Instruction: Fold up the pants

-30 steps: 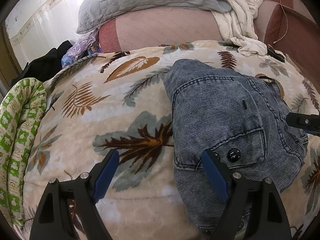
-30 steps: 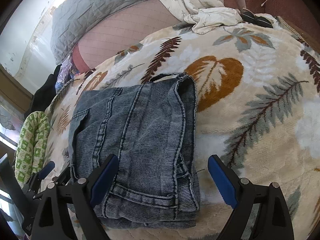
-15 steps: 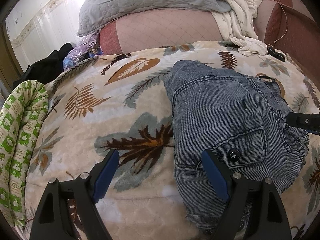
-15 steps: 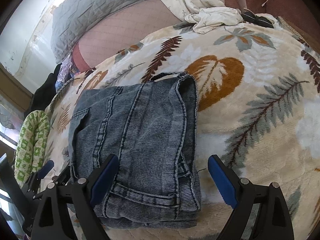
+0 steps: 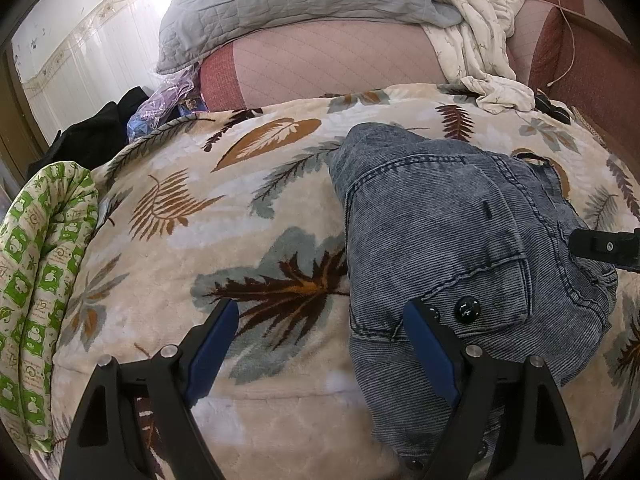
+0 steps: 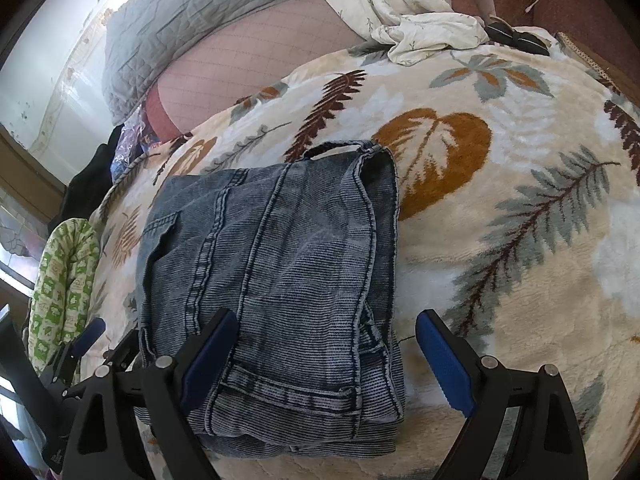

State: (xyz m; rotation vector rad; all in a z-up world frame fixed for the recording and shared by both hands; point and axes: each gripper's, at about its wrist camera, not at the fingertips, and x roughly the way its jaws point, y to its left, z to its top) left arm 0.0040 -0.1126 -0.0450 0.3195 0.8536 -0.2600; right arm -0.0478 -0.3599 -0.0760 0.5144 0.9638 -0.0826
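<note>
Two grippers, both with their jaws spread wide and nothing pinched between them. The left gripper hangs over the near left edge of the pants, one blue pad above the pocket with the black button, the other over bare blanket. The right gripper sits over the near right corner, one pad above the denim, the other out over the leaf print.

The pants themselves look basically done to me: a compact denim bundle, several layers thick, lying on the leaf-patterned blanket well short of the grey pillow and the crumpled white cloth.

What could go wrong from here? Mostly messing up a finished fold. The blanket is soft and lumpy, so the stack isn't on a firm base, and the right edge shows layers that aren't perfectly lined up. If either pad dips and drags on the top layer while pulling away, it could peel that layer back or slide the whole bundle. The belt loop sticking out at the far edge looks like an easy snag too. I'd lift straight up and away.
</note>
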